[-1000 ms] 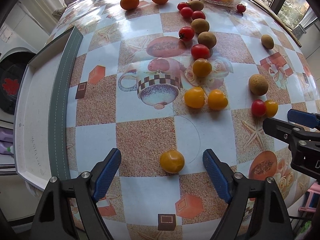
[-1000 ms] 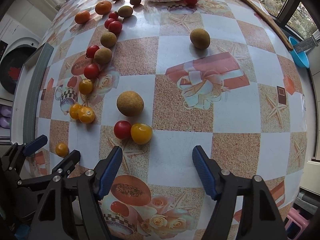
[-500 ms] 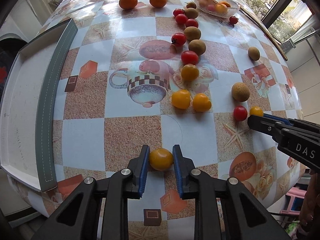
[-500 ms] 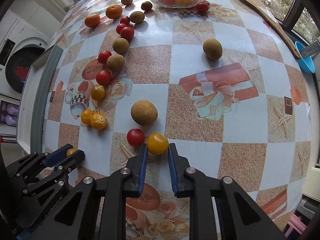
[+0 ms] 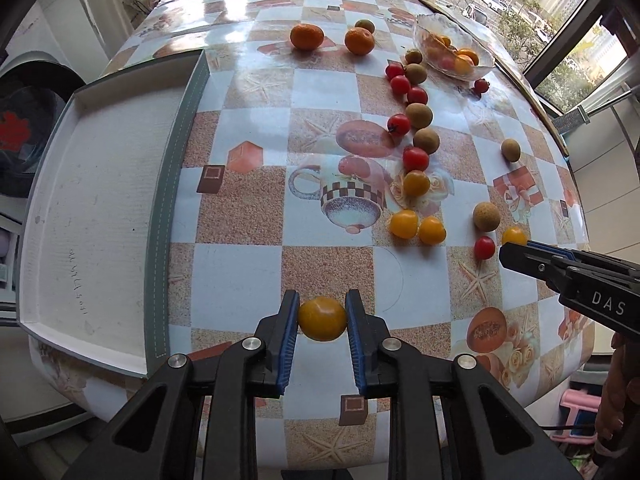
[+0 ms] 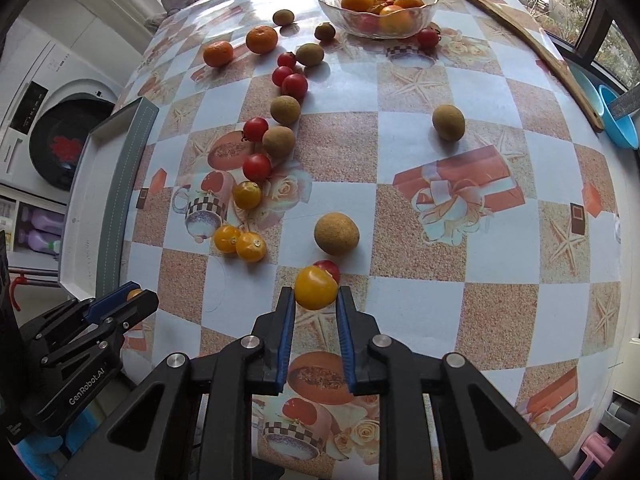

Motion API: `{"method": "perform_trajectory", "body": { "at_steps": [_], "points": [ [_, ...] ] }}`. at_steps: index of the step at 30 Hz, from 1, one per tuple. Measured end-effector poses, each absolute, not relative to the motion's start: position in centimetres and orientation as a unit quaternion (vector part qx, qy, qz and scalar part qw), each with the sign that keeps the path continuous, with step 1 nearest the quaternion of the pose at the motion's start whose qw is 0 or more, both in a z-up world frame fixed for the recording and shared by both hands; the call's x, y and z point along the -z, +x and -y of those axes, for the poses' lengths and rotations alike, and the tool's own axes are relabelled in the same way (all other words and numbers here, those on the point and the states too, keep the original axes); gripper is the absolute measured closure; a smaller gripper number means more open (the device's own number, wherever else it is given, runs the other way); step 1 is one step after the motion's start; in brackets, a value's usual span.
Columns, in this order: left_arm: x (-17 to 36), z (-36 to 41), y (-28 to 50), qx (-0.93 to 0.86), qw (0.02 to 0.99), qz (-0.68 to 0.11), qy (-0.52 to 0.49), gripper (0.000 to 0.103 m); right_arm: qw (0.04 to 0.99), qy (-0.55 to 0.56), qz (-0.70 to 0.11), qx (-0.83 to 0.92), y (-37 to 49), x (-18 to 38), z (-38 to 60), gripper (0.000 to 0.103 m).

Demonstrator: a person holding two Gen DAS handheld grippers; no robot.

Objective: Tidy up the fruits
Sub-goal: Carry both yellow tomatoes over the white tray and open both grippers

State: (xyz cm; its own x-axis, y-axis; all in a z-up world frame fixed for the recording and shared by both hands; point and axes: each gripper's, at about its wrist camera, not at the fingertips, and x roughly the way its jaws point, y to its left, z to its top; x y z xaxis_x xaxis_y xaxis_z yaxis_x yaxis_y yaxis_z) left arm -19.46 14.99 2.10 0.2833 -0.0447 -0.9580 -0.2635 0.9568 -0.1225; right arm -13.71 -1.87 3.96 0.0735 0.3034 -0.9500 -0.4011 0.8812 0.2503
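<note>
My left gripper is shut on a yellow tomato and holds it above the table's near edge. My right gripper is shut on another yellow tomato, lifted just in front of a red cherry tomato. Red and yellow tomatoes, brown longans and two oranges lie scattered in a line across the patterned tablecloth. A glass bowl with several fruits stands at the far side. It also shows in the left wrist view.
A shallow white tray with a grey-green rim lies at the table's left edge. A brown longan sits just beyond the right gripper. Another longan lies alone to the right. A washing machine stands left of the table.
Both grippers went from open to shut, each on a yellow tomato, and both have lifted their tomatoes up from the table.
</note>
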Motion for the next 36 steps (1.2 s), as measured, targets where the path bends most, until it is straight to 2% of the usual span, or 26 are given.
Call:
{"method": "perform_trajectory", "body": {
  "at_steps": [13,23,35,36],
  "points": [
    [-4.9,-27.4,-25.3,-0.165,0.800,-0.556,-0.152,0.078,0.710,-0.066,-0.613,-0.340,-15.5,-6.4,-10.3,0.080],
    [-1.8,-36.6,-27.5,-0.249,0.774,-0.560,-0.160,0.078,0.671,-0.087,-0.608,-0.416,-17.3,-5.9,-21.8,0.080],
    [0.4,-38.1,-28.1,-0.259,0.766,-0.573,-0.134,0.077,0.644,-0.147,-0.626,-0.415,-18.1,-2.1,-28.4,0.079],
    [0.4,-38.1,-28.1,-0.260,0.766,-0.574,-0.127,0.070,0.644,-0.149,-0.627,-0.412,-18.0,-1.8,-28.7,0.079]
  ]
}}
